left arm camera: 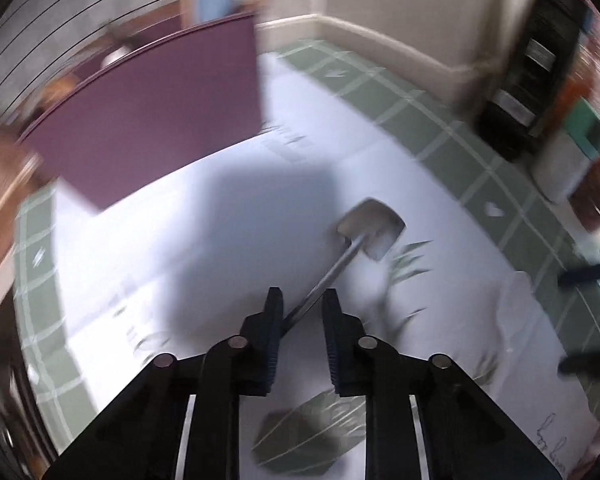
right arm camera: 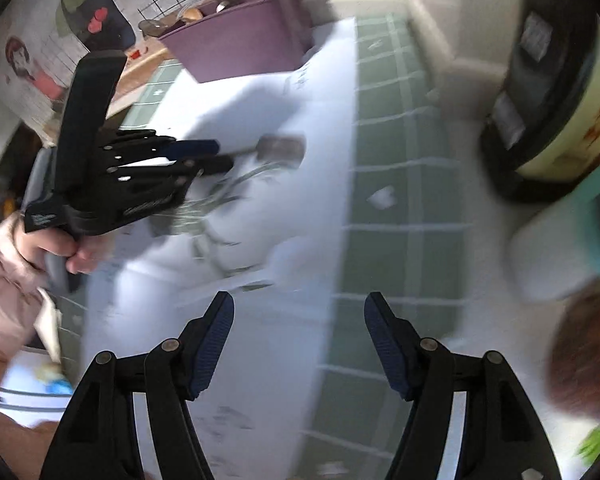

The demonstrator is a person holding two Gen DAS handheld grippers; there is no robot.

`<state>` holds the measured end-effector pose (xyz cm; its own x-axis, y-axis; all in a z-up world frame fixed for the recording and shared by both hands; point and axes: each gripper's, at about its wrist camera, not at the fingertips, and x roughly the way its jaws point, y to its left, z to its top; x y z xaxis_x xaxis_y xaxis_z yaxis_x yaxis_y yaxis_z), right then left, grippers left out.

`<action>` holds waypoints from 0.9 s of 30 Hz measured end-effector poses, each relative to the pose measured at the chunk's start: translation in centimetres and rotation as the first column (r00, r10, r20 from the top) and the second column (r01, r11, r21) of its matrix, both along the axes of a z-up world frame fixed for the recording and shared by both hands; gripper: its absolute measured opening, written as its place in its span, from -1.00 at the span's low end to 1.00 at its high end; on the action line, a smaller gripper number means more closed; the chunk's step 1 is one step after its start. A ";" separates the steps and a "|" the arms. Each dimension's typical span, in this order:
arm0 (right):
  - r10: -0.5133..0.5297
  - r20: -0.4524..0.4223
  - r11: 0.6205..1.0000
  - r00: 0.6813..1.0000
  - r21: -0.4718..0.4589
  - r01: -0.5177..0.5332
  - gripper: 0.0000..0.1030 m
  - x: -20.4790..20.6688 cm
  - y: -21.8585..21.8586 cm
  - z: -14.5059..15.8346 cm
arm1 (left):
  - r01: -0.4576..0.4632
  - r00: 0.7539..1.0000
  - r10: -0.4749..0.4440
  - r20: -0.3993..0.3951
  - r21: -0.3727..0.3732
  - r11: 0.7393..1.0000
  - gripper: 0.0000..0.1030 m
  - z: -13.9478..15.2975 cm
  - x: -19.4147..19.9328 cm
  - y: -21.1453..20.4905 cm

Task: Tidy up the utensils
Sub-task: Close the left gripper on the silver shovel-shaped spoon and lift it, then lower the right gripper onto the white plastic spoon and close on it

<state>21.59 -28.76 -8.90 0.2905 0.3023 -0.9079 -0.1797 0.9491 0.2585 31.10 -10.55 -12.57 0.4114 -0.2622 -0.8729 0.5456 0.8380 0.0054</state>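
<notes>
My left gripper (left arm camera: 300,300) is shut on the handle of a metal spoon (left arm camera: 370,228), whose square bowl points forward above the white cloth. In the right wrist view the left gripper (right arm camera: 220,156) holds the spoon (right arm camera: 280,148) out over the table. A purple utensil bin (left arm camera: 148,120) stands at the back left; it also shows in the right wrist view (right arm camera: 244,40) with several items inside. My right gripper (right arm camera: 299,308) is open and empty above the cloth.
A white and green checked tablecloth (right arm camera: 396,168) covers the table. A dark tall appliance (right arm camera: 540,92) and a white container with a teal lid (right arm camera: 560,248) stand at the right. A wall corner is behind.
</notes>
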 end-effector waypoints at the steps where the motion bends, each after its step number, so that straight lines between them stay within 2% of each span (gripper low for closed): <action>1: -0.016 -0.021 0.999 1.000 0.038 0.017 0.25 0.1 0.6 -0.4 | -0.051 0.999 0.051 -0.012 -0.009 0.999 -0.62 0.0 0.0 1.3; 4: -0.049 -0.027 0.996 0.998 0.070 0.051 0.20 0.4 2.3 -0.8 | -0.168 0.985 0.168 -0.034 -0.017 0.986 -0.64 -0.1 -0.9 4.8; 5: -0.057 -0.022 0.997 0.998 0.052 0.058 0.18 0.8 3.3 -1.0 | -0.191 0.981 0.190 -0.040 -0.019 0.981 -0.64 -0.2 -1.4 5.9; 7: -0.051 -0.019 0.998 0.999 0.026 0.052 -0.01 1.7 4.5 -1.3 | -0.220 0.974 0.218 -0.062 -0.030 0.975 -0.64 -0.4 -2.8 7.5; 8: -0.039 -0.021 0.999 0.999 0.013 0.039 -0.03 2.2 5.5 -1.6 | -0.223 0.973 0.220 -0.071 -0.035 0.974 -0.64 -0.4 -3.4 7.9; 11: 0.021 0.001 1.000 1.000 -0.004 -0.021 -0.13 3.5 7.1 -2.2 | -0.195 0.974 0.186 -0.129 -0.062 0.979 -0.64 -0.3 -5.3 8.2; 13: 0.056 0.041 0.996 0.998 -0.068 -0.053 -0.24 4.3 7.8 -2.4 | -0.160 0.979 0.147 -0.140 -0.085 0.983 -0.61 0.2 -6.1 8.0; 15: 0.081 0.071 0.984 0.994 -0.166 -0.068 -0.24 4.8 7.9 -2.4 | -0.117 0.987 0.105 -0.124 -0.099 0.988 -0.57 0.8 -6.1 7.3; 17: 0.083 0.092 0.971 0.992 -0.233 -0.060 -0.24 4.9 7.1 -2.3 | -0.074 0.991 0.061 -0.121 -0.111 0.991 -0.27 1.4 -5.2 6.2; 19: 0.065 0.095 0.972 0.993 -0.230 -0.042 -0.24 4.7 5.8 -1.8 | -0.035 0.993 0.025 -0.112 -0.095 0.995 -0.13 1.5 -3.8 4.7; 23: 0.008 0.111 0.985 0.994 -0.170 0.011 -0.20 3.7 2.9 -0.2 | -0.024 0.993 0.020 -0.120 -0.033 0.999 -0.13 0.3 0.0 1.5; 25: -0.015 0.100 0.988 0.995 -0.151 0.030 -0.20 3.0 1.9 0.2 | -0.035 0.992 0.036 -0.124 0.007 0.999 -0.13 -0.2 1.2 0.6; 27: -0.033 0.079 0.992 0.996 -0.121 0.042 -0.20 2.3 1.2 0.3 | -0.048 0.992 0.050 -0.113 0.014 0.999 -0.15 -0.3 1.8 0.0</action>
